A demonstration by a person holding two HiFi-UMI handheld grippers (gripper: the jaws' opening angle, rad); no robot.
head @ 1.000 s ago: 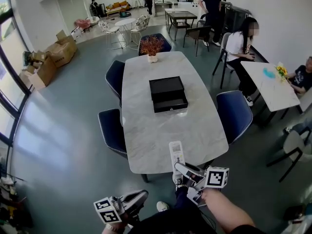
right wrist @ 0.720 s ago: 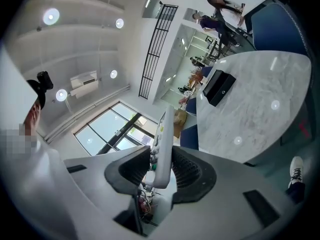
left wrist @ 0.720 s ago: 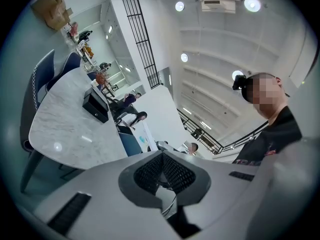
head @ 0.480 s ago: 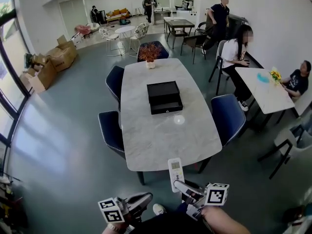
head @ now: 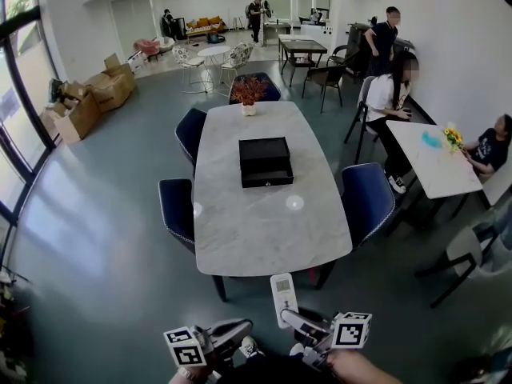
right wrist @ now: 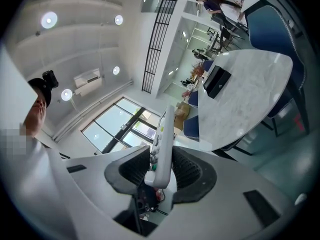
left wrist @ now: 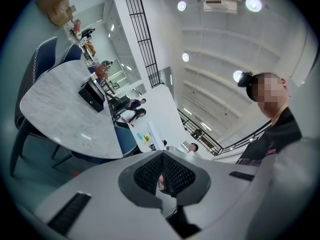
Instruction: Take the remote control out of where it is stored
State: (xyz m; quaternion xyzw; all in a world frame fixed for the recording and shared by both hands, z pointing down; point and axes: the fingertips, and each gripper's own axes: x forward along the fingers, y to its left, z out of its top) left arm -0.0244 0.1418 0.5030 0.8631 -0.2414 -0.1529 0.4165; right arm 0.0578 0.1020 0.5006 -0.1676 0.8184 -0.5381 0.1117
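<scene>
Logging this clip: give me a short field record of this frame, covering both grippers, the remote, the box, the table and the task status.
right gripper: shut on white remote control, held in the air off the table's near end
left gripper: shut, nothing between its jaws
black box: mid white marble table, touched by neither gripper
potted plant: reddish leaves, at the table's far end
task status: remote out of storage and in the gripper
</scene>
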